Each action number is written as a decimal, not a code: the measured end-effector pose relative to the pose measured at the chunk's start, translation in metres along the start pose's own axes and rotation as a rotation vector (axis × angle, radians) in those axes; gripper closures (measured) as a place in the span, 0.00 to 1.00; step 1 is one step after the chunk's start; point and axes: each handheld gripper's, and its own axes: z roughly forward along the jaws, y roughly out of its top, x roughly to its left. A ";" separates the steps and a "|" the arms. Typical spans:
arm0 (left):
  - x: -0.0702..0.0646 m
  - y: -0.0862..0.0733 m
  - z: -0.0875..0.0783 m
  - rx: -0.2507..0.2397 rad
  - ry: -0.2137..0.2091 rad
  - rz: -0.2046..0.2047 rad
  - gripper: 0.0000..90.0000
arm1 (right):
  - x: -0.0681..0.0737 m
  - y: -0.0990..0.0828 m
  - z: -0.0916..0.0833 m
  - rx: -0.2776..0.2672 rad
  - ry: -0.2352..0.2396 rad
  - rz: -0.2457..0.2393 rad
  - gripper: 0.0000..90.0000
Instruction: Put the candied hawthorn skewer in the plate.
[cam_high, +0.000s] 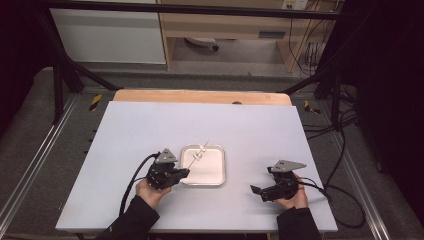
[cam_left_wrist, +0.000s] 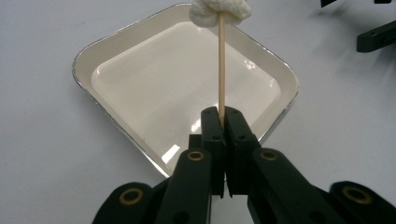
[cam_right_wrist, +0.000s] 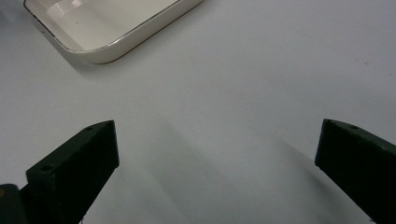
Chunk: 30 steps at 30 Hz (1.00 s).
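High view: the left tongs (cam_high: 186, 172) hold a thin wooden skewer (cam_high: 195, 159) slanting over the white tray (cam_high: 216, 172) on the tabletop (cam_high: 125, 130).

Left gripper view: the tongs pinch the skewer's bare end; it looks light, stiff and snappable, and the soft white lump (cam_left_wrist: 220, 11) should be left alone.

Right gripper view: the right tongs (cam_right_wrist: 217, 154) are spread wide and hold nothing.

Even overhead light falls on the pale grey rectangular tabletop (cam_high: 150, 130), while the room's edges sink into near black in the high view, which is soft and grainy. The glossy cream square tray (cam_left_wrist: 116, 56) shows small white glints. In the right gripper view, faint diffuse shadows stretch across the table; the near black jaws blur slightly.
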 end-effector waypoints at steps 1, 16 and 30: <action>0.000 0.001 0.002 0.004 0.002 -0.005 0.98 | 0.000 0.000 0.000 0.000 0.002 0.000 0.00; 0.000 0.006 0.028 0.142 0.063 -0.038 0.98 | -0.002 -0.003 -0.003 -0.014 0.003 0.010 0.00; -0.002 0.007 0.036 0.196 0.093 -0.050 0.94 | -0.002 -0.004 -0.002 -0.005 0.006 0.018 0.00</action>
